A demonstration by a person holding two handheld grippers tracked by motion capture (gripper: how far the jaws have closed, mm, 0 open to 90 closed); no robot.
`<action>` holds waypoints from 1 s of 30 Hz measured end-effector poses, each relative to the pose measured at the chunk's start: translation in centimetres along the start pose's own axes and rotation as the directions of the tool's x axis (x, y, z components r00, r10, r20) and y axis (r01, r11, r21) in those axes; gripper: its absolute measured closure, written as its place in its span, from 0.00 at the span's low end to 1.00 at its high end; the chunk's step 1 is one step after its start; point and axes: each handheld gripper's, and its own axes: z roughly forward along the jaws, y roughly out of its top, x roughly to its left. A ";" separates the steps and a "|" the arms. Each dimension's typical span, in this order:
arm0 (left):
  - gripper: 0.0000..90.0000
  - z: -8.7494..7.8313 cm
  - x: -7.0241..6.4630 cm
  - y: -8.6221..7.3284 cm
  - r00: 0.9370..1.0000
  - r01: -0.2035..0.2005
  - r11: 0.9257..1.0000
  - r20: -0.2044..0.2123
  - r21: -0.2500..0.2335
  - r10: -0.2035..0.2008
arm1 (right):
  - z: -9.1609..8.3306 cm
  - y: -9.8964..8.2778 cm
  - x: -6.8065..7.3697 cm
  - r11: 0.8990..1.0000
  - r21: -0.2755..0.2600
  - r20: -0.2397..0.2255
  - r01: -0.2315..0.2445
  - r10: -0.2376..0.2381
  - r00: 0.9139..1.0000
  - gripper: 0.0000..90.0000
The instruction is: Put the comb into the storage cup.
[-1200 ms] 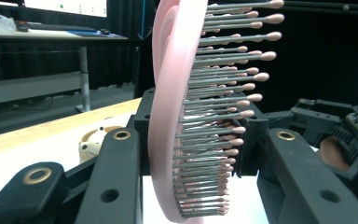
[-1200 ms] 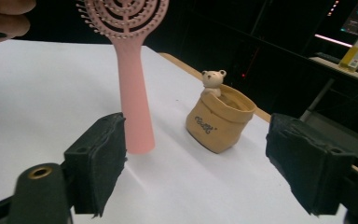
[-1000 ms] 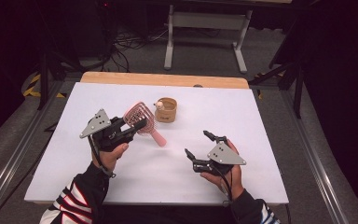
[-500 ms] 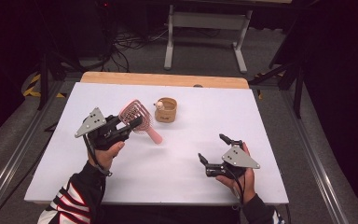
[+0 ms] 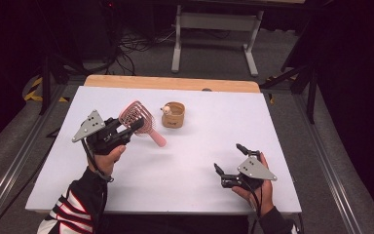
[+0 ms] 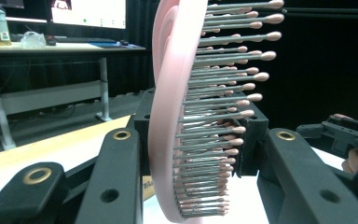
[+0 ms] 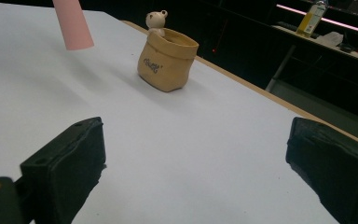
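**Brush held up on the left, free room on the right**

Over on the left side of the white tabletop (image 5: 185,165), the left tool (image 5: 135,126) is clamped on the head of a pink hairbrush (image 5: 137,117), holding it up off the surface with the handle slanting down towards the middle. From the left gripper view the brush (image 6: 177,116) stands on edge between the two black jaws, bristles pointing to one side (the jaws press the head from both flanks).

Just beyond the handle tip sits a small tan pouch (image 5: 174,115) with a little bear figure (image 5: 166,110) peeking over its rim; pouch and brush are near each other but apart.

The right tool (image 5: 230,162) rests low near the front right corner, its jaws spread wide with nothing between them, having just finished opening. Its own view looks across bare white surface to the pouch (image 7: 167,60) and the wooden strip (image 5: 170,83) along the far edge.

Between the two hands the surface lies open, and the right tool sits close to the near edge.
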 end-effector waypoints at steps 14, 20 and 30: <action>0.70 -0.5 0.2 2.4 1.000 -0.028 0.998 -0.008 -0.048 0.028 | 0.5 -0.1 0.3 1.000 0.015 0.000 0.007 -0.007 1.000 0.06; 0.70 0.4 0.2 3.9 0.999 -0.047 0.998 -0.018 -0.048 0.046 | 0.5 -0.1 0.4 1.000 0.017 -0.001 0.008 -0.008 1.000 0.06; 0.70 2.7 0.6 5.4 0.999 -0.052 0.998 -0.018 -0.044 0.051 | 0.6 -0.2 0.4 1.000 0.020 -0.007 0.010 -0.010 1.000 0.07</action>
